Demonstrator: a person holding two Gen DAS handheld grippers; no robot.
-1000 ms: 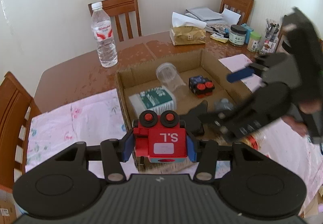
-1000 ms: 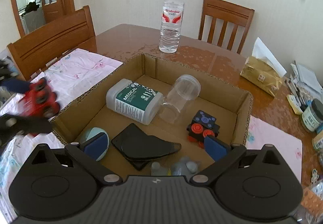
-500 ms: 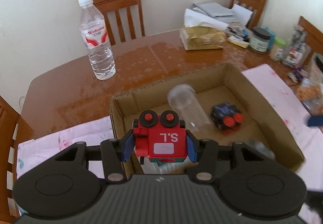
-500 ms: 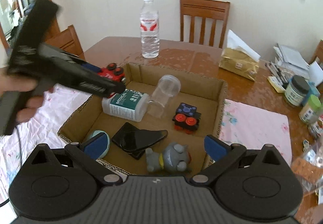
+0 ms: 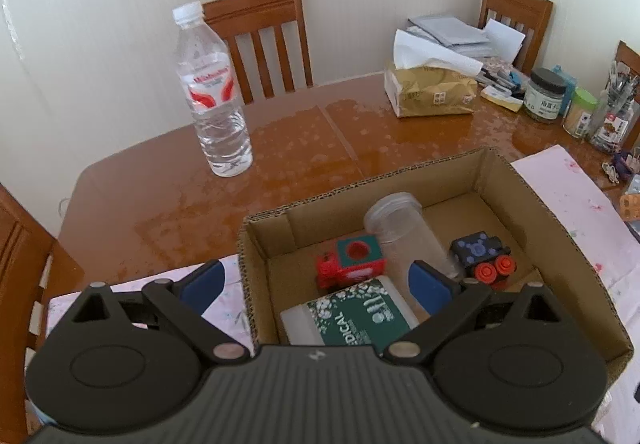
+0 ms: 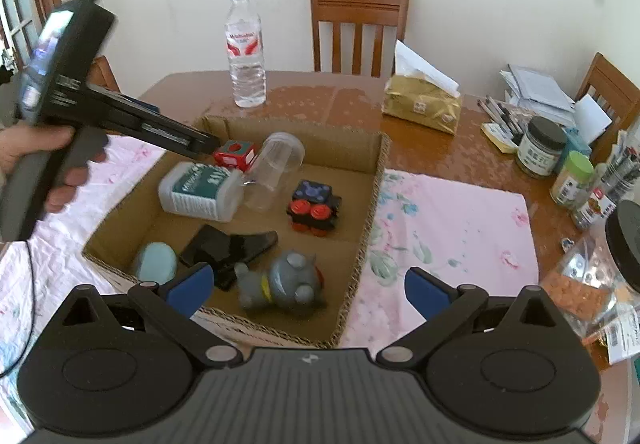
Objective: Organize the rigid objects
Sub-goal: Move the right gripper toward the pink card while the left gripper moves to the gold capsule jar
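**A:** Since a second ago the red toy block with the teal face (image 5: 352, 264) has left the left gripper (image 5: 316, 282), right?

**B:** Yep. It was clamped between the blue pads before; now it sits in the brown cardboard box (image 5: 560, 244), at the far left corner, with nothing between the pads. The jaws are opening and already stand wide apart. In the right wrist view a hand (image 6: 38, 163) holds that gripper out over the box's left edge.

**A:** What's in the box, going left to right?

**B:** From the right wrist view: a pale blue oval thing (image 6: 154, 262) at the near left corner, a white plastic bottle with a green "MEDICAL" label (image 6: 200, 189) lying on its side, and the red block just behind it. Next comes a flat black wedge-shaped piece (image 6: 232, 246), then a clear plastic jar (image 6: 276, 167) tipped over beside the red block. After that a grey toy animal figure (image 6: 284, 280) near the front wall, and a black toy block with red wheels (image 6: 316, 209) towards the right.

**A:** And the right gripper (image 6: 306, 290)?

**B:** Spread wide, holding nothing, hovering over the box's near right corner and the pink floral cloth (image 6: 460, 228).

**A:** Anything else on the table?

**B:** A clear water bottle with a red label (image 5: 214, 99) stands upright behind the box, and a gold tissue pack (image 5: 432, 93) sits further right.
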